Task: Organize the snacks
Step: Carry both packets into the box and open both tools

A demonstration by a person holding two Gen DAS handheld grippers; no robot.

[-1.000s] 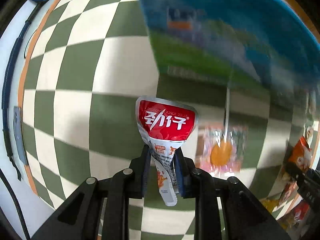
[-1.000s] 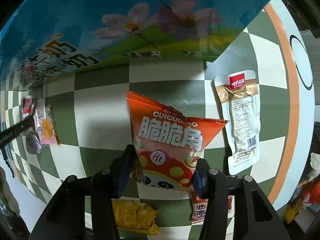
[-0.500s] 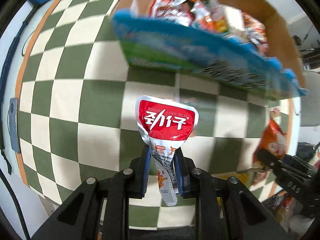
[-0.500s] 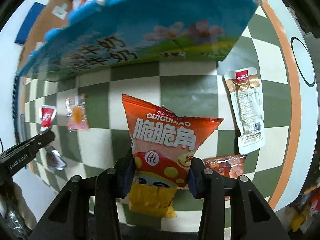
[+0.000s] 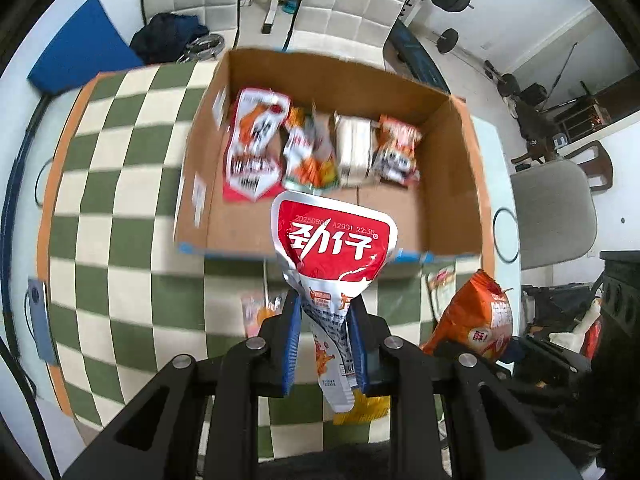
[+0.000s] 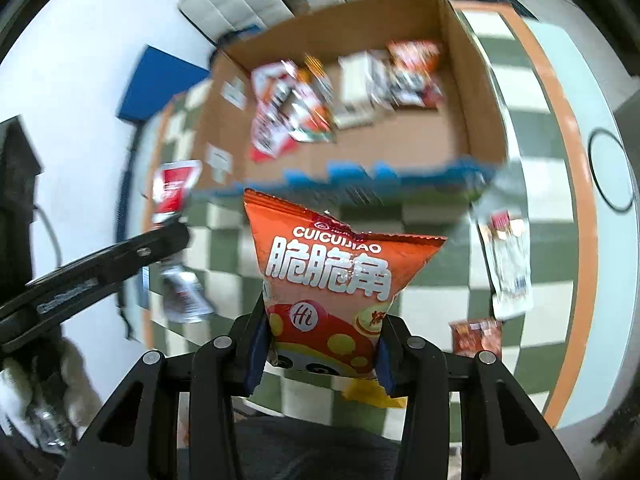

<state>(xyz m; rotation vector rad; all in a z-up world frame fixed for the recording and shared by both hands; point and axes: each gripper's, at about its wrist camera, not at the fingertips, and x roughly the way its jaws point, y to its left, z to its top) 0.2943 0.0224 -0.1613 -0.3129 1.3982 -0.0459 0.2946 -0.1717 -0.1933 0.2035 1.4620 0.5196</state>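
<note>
Snacks are split between the two: left gripper [image 5: 325, 344] is clamped on a red-and-silver packet [image 5: 334, 248], right gripper [image 6: 320, 344] pinches an orange chip bag [image 6: 332, 276]. Both packs stick up past the fingertips, just short of the cardboard box [image 5: 456, 216] on the checkered table [image 5: 120, 216].

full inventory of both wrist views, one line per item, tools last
cardboard box: 1, brown with blue outer print, on the checked table, open top
snack packs in box: at least 4, mostly red, orange and white, along the far wall
red-and-silver pouch: 1, held in left tool
orange chip bag: 1, held in right tool
white-and-brown pouch: 1, on table right of the box
dark red packet: 1, on table, near edge
yellow packet: 1, under the right tool
pink-orange packet: 1, on table before the box
table: 1, green-and-cream checks, orange rim
left tool: shut on pouch
right tool: shut on bag
</note>
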